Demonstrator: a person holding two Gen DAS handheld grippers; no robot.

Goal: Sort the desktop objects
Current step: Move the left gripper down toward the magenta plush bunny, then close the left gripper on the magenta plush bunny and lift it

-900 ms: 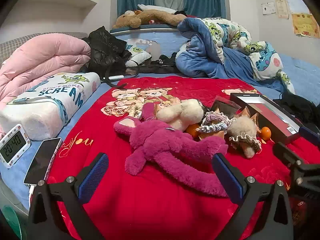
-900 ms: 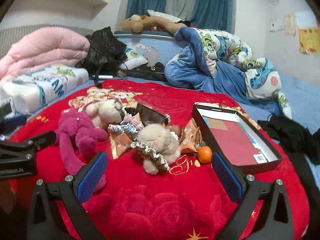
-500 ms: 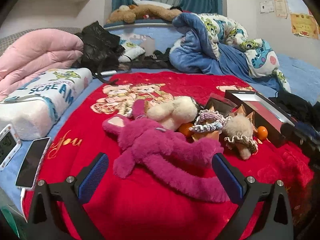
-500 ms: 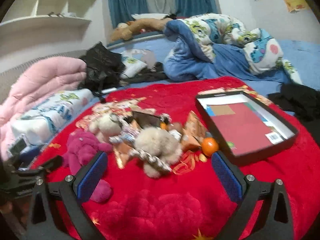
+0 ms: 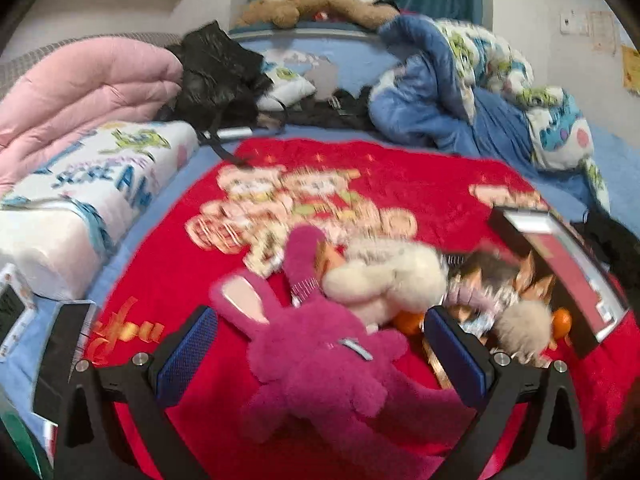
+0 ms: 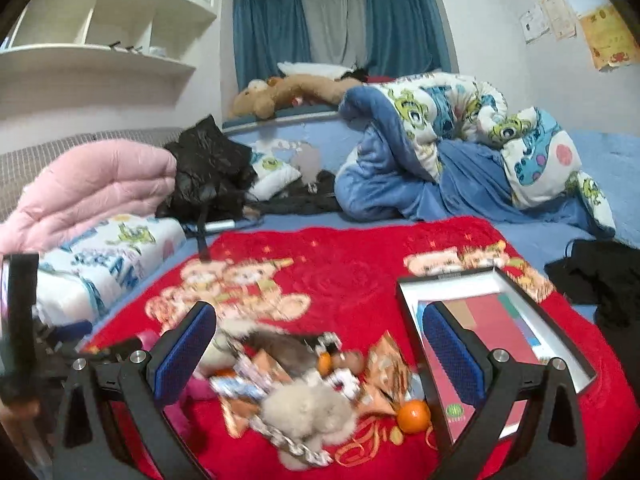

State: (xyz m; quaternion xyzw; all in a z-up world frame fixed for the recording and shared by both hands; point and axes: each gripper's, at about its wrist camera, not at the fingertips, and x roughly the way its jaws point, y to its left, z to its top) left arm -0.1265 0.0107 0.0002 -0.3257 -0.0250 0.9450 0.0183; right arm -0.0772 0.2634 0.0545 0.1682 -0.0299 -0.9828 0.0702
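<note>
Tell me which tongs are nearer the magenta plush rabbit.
Left. The left tongs stand open with the magenta plush rabbit lying between their fingers. The right tongs are also open, over the beige fluffy toy, with the rabbit off to their left.

L tongs (image 5: 320,344) & R tongs (image 6: 320,344) wide open

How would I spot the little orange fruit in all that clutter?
Find the red blanket, then the shallow black box on its right. The tangerine lies against the box's near left wall, the only smooth, round, bright orange thing beside the fluffy beige toy.
</note>
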